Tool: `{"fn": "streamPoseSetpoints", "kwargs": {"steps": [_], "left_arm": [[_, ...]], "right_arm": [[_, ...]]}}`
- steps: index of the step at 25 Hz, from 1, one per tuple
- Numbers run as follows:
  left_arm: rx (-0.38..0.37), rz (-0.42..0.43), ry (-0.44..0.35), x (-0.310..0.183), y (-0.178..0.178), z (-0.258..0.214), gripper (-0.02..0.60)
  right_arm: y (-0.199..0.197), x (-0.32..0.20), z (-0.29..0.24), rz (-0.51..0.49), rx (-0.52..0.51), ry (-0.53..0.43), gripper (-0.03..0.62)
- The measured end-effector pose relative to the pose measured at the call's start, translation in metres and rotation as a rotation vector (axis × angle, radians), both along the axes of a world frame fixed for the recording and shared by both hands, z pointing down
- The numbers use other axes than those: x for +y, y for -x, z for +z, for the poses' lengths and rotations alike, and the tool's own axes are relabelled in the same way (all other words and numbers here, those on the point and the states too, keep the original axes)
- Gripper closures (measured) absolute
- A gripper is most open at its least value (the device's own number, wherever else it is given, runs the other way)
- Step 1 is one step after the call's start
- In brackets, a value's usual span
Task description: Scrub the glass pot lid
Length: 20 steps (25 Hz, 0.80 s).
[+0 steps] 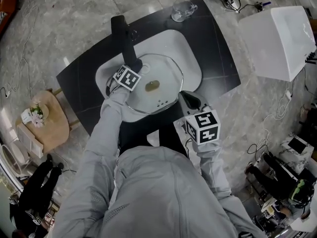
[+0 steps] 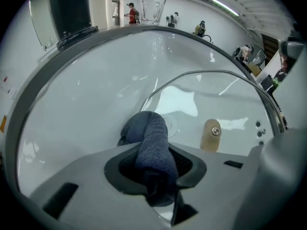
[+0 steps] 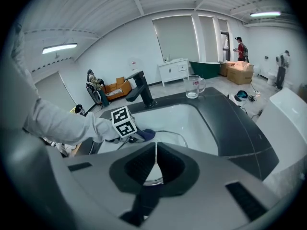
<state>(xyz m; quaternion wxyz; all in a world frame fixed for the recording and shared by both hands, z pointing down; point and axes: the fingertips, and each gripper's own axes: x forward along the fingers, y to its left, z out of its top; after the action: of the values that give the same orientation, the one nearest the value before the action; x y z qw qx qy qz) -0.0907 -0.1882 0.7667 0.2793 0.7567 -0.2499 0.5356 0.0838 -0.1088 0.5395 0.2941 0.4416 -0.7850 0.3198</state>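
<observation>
The glass pot lid (image 1: 166, 71) lies in the white sink (image 1: 178, 41), its wooden knob (image 1: 152, 86) in the middle. My left gripper (image 1: 132, 68) is over the lid's left side, shut on a dark blue cloth (image 2: 151, 143) that presses down near the lid's rim (image 2: 216, 74). The knob (image 2: 211, 134) shows just right of the cloth. My right gripper (image 1: 185, 97) is at the lid's near right edge, jaws shut on the rim (image 3: 154, 178). In the right gripper view the left gripper (image 3: 136, 134) and cloth (image 3: 145, 134) sit on the lid.
A black faucet (image 1: 123, 33) stands at the sink's back left, close to the left gripper. A glass mug (image 1: 182, 10) sits on the dark counter (image 1: 218, 58) behind the sink. A white box (image 1: 282, 41) stands to the right, a small wooden table (image 1: 49, 123) to the left.
</observation>
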Motion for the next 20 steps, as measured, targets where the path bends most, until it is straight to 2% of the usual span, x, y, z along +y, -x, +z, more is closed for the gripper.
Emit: {"fn": "streamPoseSetpoints", "kwargs": {"steps": [4,6,9,16,20], "left_arm": [[-0.008,0.077,-0.061,-0.004,-0.016,0.002,0.468],[0.022,0.097,-0.086,-0.006,-0.026,-0.001,0.468],[0.083,0.065,-0.114,-0.011,-0.044,-0.011,0.468],[0.144,0.054,-0.203,-0.014,-0.066,-0.053,0.468],[0.206,0.023,-0.256,-0.011,-0.073,-0.083,0.468]], "right_arm": [[0.000,0.007,0.000,0.003,0.000,0.001,0.563],[0.001,0.010,0.001,-0.001,0.000,0.000,0.563],[0.003,0.013,-0.002,-0.001,-0.003,-0.009,0.563],[-0.001,0.021,-0.011,0.008,-0.007,-0.043,0.563],[-0.013,0.022,-0.022,0.049,-0.016,-0.077,0.563]]}}
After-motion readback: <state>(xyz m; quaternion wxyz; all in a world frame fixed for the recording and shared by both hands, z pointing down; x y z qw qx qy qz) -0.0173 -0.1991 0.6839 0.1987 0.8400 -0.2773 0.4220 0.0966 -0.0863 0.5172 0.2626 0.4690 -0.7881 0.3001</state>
